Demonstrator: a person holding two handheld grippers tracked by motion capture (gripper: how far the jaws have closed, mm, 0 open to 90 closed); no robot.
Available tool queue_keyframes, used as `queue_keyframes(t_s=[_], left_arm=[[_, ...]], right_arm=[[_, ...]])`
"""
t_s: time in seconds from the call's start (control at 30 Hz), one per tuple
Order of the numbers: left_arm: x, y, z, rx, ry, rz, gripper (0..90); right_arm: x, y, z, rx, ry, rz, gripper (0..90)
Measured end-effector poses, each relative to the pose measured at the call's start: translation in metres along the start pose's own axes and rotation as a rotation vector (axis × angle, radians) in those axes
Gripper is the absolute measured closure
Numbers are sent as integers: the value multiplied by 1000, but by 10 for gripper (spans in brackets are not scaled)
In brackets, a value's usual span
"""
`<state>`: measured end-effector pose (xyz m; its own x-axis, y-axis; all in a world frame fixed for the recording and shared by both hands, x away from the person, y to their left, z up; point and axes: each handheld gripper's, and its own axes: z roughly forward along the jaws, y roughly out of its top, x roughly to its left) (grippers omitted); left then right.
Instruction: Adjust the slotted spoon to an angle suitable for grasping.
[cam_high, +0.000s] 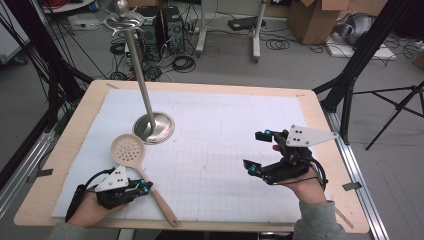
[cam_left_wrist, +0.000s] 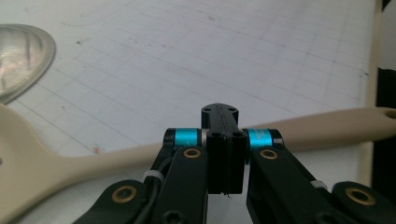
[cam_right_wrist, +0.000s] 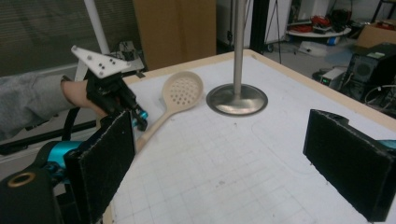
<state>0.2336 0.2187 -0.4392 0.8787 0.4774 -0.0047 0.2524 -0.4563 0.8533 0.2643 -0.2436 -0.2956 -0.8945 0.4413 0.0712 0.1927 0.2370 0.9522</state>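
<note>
Near edge of the desk (cam_high: 45, 210): the left gripper (cam_high: 145, 187), jaws pressed together with nothing between them, rests just in front of the handle of the slotted spoon (cam_high: 137, 165); in the left gripper view the handle passes behind the closed jaw tips. Toward the right edge, the right gripper (cam_high: 257, 152) hovers with its jaws spread wide, empty. The spoon lies flat at the near left, bowl pointing toward the far edge. Beyond it stands the metal stand (cam_high: 145, 95), hooks at its top. Judged progress: the spoon is neither grasped nor lifted; if it is to be hung, everything remains.
</note>
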Motion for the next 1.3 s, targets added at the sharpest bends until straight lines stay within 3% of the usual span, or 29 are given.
queue_keyframes(t_s=[0.2, 0.53, 0.77, 1.3], left_arm=[[-13, -6, -7, 13, -36, -4, 898], [-22, -8, 7, 71, -88, 6, 898], [-20, -4, 14, 72, -93, 10, 898], [-14, 21, 48, 98, -64, 8, 898]], right_arm=[[0, 4, 6, -3, 14, -10, 82], [-1, 3, 8, 2, 14, -8, 82], [-1, 0, 4, 5, 4, 1, 82], [-2, -4, -4, 11, -19, 11, 82]])
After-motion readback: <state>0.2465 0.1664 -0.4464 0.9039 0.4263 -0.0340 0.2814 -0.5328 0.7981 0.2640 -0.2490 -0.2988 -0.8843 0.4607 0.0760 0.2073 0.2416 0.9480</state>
